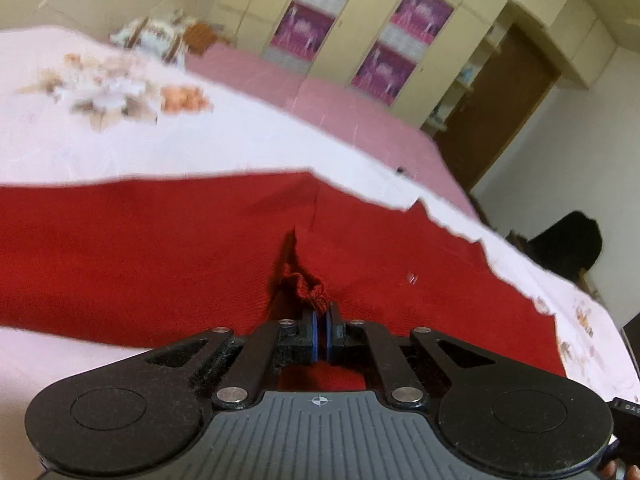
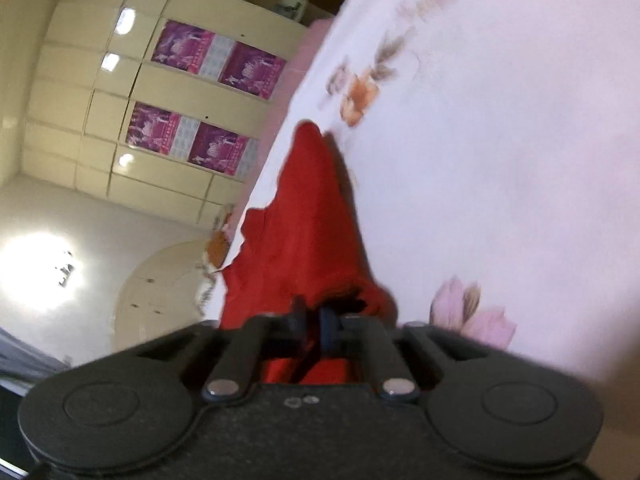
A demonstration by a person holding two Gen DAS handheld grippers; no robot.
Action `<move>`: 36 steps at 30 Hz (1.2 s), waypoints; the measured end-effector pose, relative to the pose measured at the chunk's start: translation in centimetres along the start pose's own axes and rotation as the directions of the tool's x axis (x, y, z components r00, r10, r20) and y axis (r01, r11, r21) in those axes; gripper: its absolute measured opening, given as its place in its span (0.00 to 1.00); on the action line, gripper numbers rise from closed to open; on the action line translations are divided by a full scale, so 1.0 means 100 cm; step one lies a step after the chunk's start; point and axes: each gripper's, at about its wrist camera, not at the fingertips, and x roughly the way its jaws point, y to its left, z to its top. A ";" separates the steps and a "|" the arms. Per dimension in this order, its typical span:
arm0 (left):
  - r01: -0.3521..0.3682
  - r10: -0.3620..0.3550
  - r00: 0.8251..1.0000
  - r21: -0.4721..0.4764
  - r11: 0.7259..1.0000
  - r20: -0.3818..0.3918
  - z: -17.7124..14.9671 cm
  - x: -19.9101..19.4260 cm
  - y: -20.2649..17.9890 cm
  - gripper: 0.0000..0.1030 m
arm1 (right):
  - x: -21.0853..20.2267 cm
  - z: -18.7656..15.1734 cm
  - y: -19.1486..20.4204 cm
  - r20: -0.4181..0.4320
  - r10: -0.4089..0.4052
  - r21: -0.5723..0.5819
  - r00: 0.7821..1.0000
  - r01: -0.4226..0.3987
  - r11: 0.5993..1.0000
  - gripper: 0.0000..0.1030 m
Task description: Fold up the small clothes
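- The left gripper [image 1: 322, 320] points down at a slant, its jaws pinched on a bunched fold of the red knitted garment [image 1: 160, 248].
- That garment lies spread on the pale floral bedsheet [image 1: 240, 144].
- The right gripper [image 2: 314, 318], rolled sideways, has its jaws clamped on the garment's edge, lifting it off the sheet.
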 end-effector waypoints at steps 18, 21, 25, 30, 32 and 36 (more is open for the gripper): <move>-0.047 0.035 0.995 0.143 0.989 0.090 0.014 -0.017 -0.004 0.41 | -0.033 0.019 0.042 0.093 -0.112 -0.485 0.989 0.143 0.863 0.20; 0.011 -0.028 0.998 0.264 0.964 0.063 0.016 0.014 -0.037 0.41 | -0.001 0.035 0.052 0.144 -0.128 -0.549 0.981 0.187 0.814 0.22; -0.014 0.003 1.000 0.367 0.930 0.030 0.007 0.044 -0.053 0.41 | 0.053 0.054 0.052 0.145 -0.230 -0.579 0.962 0.271 0.769 0.47; -0.089 0.078 0.996 0.419 0.903 0.044 -0.002 0.047 -0.046 0.41 | 0.070 0.066 0.043 0.038 -0.225 -0.611 0.974 0.201 0.766 0.05; -0.093 0.082 0.996 0.419 0.903 0.044 -0.002 0.045 -0.044 0.41 | 0.067 0.078 0.035 0.034 -0.232 -0.585 0.972 0.207 0.784 0.03; -0.086 0.073 0.996 0.396 0.914 0.048 0.003 0.038 -0.043 0.41 | 0.059 0.067 0.053 0.115 -0.275 -0.629 0.954 0.285 0.724 0.24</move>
